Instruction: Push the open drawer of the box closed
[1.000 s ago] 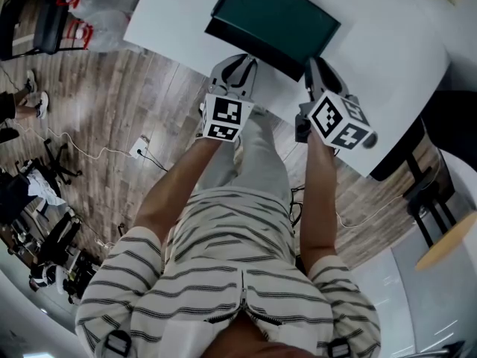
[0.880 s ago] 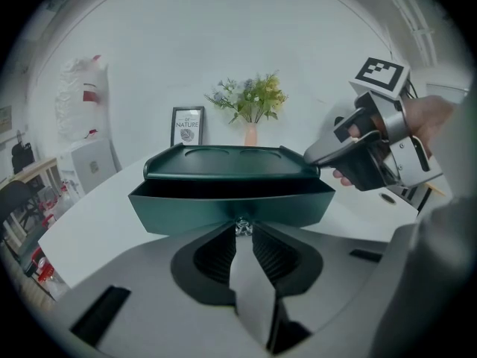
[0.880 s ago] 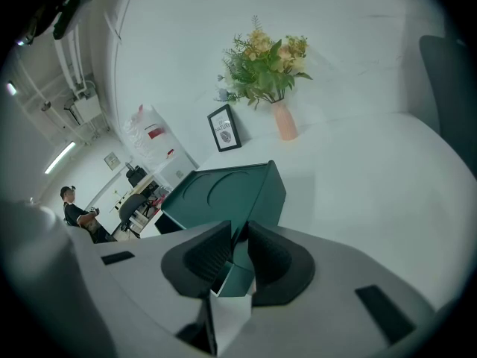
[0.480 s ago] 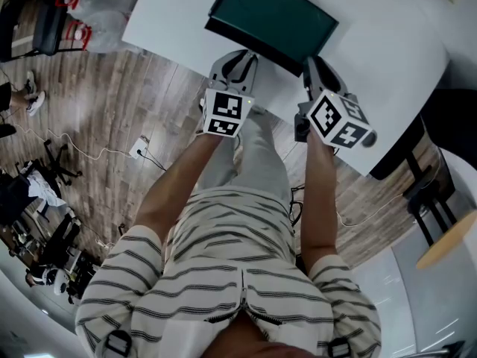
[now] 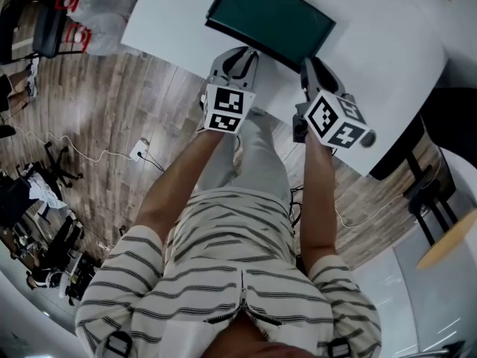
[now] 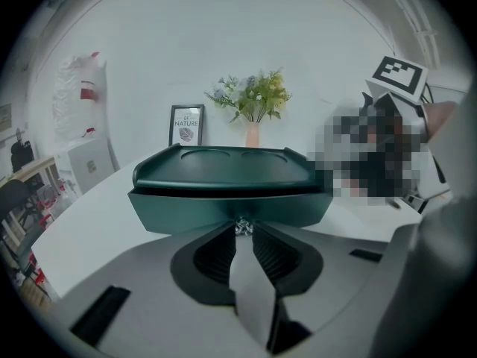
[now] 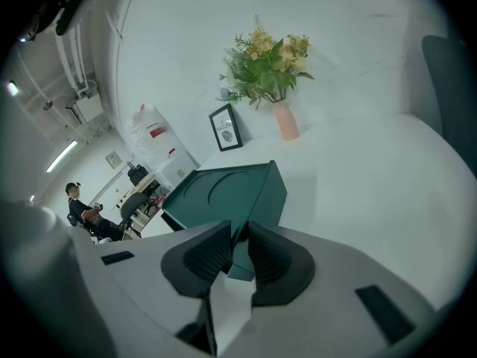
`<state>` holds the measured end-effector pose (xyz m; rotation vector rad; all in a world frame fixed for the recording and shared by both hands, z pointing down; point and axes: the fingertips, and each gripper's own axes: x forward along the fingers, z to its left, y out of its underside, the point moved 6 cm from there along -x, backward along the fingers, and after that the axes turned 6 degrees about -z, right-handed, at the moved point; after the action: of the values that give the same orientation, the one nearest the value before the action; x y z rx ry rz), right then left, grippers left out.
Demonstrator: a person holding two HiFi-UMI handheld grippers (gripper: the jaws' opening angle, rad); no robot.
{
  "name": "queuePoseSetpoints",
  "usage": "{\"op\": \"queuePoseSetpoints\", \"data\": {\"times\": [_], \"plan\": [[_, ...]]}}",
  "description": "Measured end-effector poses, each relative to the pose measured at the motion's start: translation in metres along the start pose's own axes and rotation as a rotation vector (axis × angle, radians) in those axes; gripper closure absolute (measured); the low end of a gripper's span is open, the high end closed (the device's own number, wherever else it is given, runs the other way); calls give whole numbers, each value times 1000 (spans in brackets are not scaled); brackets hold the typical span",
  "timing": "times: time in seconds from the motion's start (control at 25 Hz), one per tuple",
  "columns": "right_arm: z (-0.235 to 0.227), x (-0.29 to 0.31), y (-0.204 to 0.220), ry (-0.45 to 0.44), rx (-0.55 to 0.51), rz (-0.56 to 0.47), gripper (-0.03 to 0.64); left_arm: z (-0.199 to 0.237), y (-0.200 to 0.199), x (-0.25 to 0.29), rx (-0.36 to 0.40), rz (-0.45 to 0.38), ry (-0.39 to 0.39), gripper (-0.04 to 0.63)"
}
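A dark green box (image 5: 272, 17) with a tray-like lid stands on the white table (image 5: 387, 66) close to its near edge. In the left gripper view its drawer front (image 6: 223, 209) faces me and stands slightly out under the lid. The left gripper (image 5: 240, 57) is at the middle of that front, its jaws shut on the small silver knob (image 6: 241, 228). The right gripper (image 5: 311, 64) is at the box's near right corner. In the right gripper view that corner (image 7: 238, 263) fills the narrow gap between the pads.
A vase of flowers (image 6: 253, 99) and a small framed print (image 6: 186, 125) stand behind the box. The table's near edge runs just under both grippers. There is wood floor with cables to the left, a dark chair (image 5: 428, 200) to the right, and a seated person (image 7: 82, 211) far off.
Both grippers have crept a little forward toward the box. The box's near face sits slightly farther up the head view than a second ago.
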<state>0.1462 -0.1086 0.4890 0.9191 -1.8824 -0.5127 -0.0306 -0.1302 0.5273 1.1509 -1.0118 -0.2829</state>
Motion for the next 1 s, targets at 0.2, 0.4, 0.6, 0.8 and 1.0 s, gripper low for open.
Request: {"op": "queuePoseSetpoints", "data": {"times": [0.2,0.4,0.6,0.8,1.0], "plan": [[-2,1,0,2,-4,1,532,0,-2,7,-4,2,3,523],[-1,0,1,1,-3,2,532,0,-4,9,16,3,-1,523],[0,1,0,3,-3,1,532,1,-5,11,19,6,0,523],[-3,1,0,3,-2,5,532,0,-6,15,17,11,3,523],[-2,1,0,2,2,6,534,1,-7,16,4,27,4,523]]}}
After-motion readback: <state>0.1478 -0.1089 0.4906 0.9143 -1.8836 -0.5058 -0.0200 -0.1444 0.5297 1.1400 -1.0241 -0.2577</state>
